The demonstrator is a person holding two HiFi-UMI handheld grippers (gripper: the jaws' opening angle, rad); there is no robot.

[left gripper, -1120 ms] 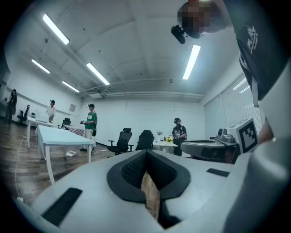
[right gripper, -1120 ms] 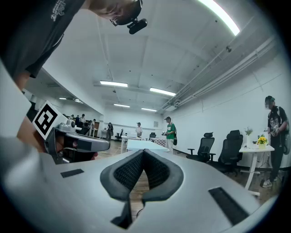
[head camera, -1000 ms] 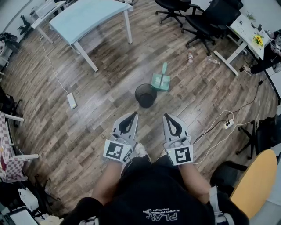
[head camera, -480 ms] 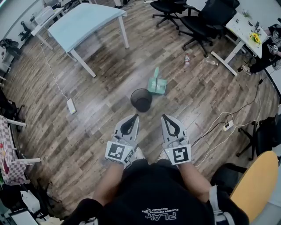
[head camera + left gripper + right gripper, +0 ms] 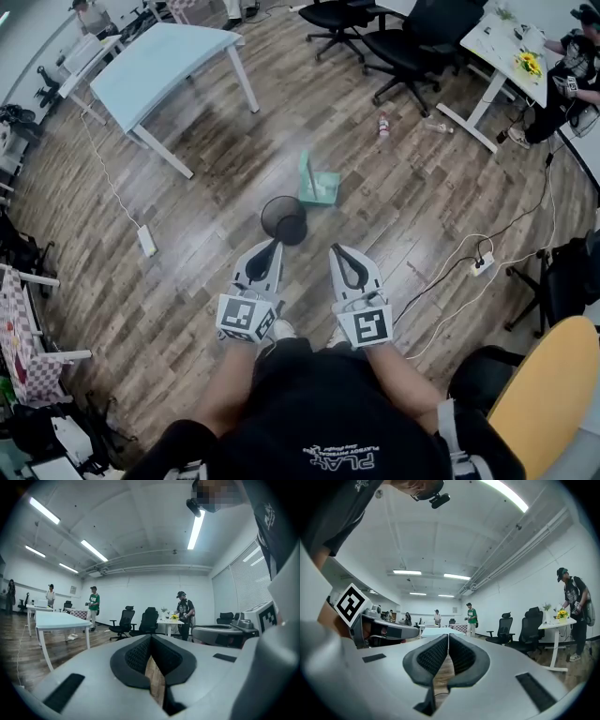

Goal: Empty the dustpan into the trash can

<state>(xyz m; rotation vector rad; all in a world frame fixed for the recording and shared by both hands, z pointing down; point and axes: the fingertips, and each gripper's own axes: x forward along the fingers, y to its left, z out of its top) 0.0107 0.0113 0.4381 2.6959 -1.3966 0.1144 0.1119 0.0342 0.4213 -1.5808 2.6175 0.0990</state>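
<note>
While I hold nothing, jaws: left gripper point(image 5: 271, 247), right gripper point(image 5: 336, 250) pressed together.
Dustpan point(image 5: 319, 186): open first, grip handle.
Trash can point(image 5: 284, 219): tip above it.

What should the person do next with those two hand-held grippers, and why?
Probably step closer and open the right hand-held gripper toward the handle of the green dustpan. It and the left hand-held gripper are both shut and empty, and the dustpan sits just beyond the black trash can, seemingly not yet within reach.
</note>
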